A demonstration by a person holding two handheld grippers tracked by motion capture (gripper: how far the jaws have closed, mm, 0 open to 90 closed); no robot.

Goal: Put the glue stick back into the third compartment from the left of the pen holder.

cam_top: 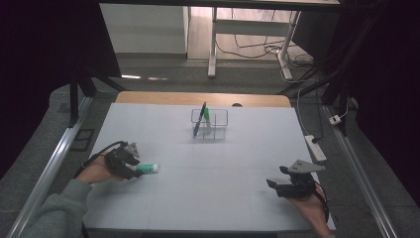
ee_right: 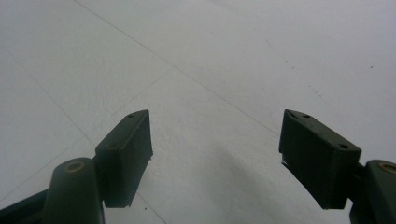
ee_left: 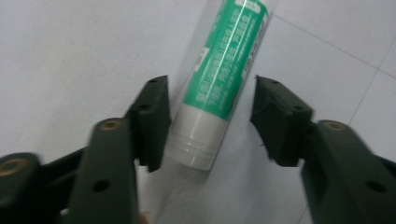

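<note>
The tube (ee_left: 219, 79), green-labelled with a white cap, lies flat on the bench (cam_top: 208, 188) near its left edge. Your left tongs (ee_left: 208, 116) straddle its cap end, jaws apart: the left jaw sits just beside or touching the cap, the right jaw stands clear of it with a gap. So you are at the grasp step, lined up but not yet clamped.

Next, centre the tongs so both jaws meet the tube together, then close on the cap end or a little higher on the label. It is round and smooth, so I judge it may roll or squirt out if one jaw lands first.

Farther up the bench, well apart from the tube, stands a clear holder (cam_top: 210, 124) with a blue pen (cam_top: 199, 120) and a green one (cam_top: 207, 115) leaning in it; that looks the likely place for the tube.

Your right tongs (ee_right: 215, 154) hang open over bare bench at the right, gripping nothing.
</note>
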